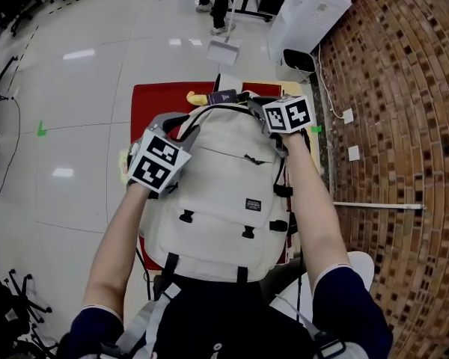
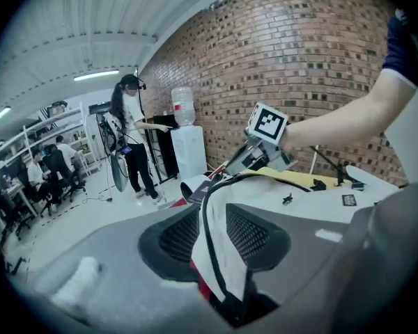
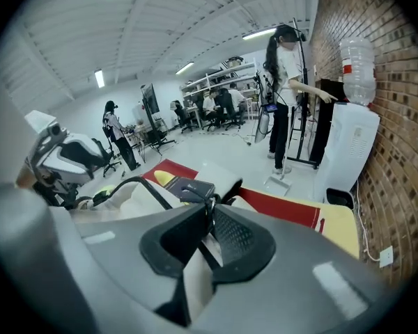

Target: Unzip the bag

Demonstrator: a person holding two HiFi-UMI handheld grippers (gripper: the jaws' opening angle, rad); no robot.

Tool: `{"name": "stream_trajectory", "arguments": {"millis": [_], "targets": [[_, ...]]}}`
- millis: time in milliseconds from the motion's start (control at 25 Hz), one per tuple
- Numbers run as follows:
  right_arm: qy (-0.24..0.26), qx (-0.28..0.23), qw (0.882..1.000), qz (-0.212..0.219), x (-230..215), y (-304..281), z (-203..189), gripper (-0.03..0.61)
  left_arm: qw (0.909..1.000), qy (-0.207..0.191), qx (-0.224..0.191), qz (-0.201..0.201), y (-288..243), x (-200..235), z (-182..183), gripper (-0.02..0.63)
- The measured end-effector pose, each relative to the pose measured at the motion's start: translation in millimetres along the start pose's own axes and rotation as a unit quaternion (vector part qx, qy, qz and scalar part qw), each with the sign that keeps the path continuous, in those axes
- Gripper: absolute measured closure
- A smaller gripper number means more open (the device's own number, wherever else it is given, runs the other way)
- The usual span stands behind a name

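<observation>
**Left gripper** (image 2: 212,221): at the bag's 10 o'clock in the head view. Its jaws stand apart, with a black-edged fold of the bag (image 1: 224,208) between them, not visibly pinched.

**Bag:** a white backpack lying on a red mat (image 1: 146,99), top toward 12 o'clock. It seems not yet unzipped (the grippers hide most of its top).

**Right gripper** (image 3: 207,221): at the bag's 1 o'clock. Its jaws are narrow and clamped on the bag's top edge, apparently at the zip pull (image 3: 209,206).

**Hazards:**
- Pulling before the left jaws bite would likely drag the whole bag across the mat.
- Loose fabric bunched near the pull could jam the zip.
- The small pull could slip out of the right jaws.
</observation>
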State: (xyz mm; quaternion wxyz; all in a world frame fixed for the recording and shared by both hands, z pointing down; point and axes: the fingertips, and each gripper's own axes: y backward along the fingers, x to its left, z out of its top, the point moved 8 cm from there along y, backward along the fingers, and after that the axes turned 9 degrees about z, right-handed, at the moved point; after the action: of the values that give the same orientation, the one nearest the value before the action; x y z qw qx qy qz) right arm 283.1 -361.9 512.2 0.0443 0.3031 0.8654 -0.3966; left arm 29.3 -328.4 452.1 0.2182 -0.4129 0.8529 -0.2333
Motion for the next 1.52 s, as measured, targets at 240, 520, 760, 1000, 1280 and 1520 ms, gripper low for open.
{"name": "stream_trajectory", "arguments": {"millis": [240,520,760,1000,1280,1520], "targets": [[-0.015,-0.019,1.0,-0.002,-5,20,-13,0.532,0.9966,-0.019,0.079,-0.013,-75,-2,-7,0.445],[-0.037,-0.018,0.999,-0.016,-22,46,-36,0.532,0.994,0.002,0.107,-0.025,-81,-7,-10,0.537],[-0.061,-0.025,0.997,-0.034,-29,69,-56,0.532,0.9933,0.017,0.11,-0.032,-79,-5,-13,0.548],[-0.086,-0.037,0.994,-0.05,-28,87,-78,0.532,0.9932,0.031,0.108,-0.032,-79,-1,-14,0.554],[-0.113,-0.052,0.99,-0.069,-18,106,-101,0.534,0.993,0.045,0.101,-0.042,-73,1,-15,0.557],[-0.129,-0.043,0.987,-0.089,-2,124,-130,0.538,0.9936,0.044,0.095,-0.041,-68,5,-15,0.562]]}}
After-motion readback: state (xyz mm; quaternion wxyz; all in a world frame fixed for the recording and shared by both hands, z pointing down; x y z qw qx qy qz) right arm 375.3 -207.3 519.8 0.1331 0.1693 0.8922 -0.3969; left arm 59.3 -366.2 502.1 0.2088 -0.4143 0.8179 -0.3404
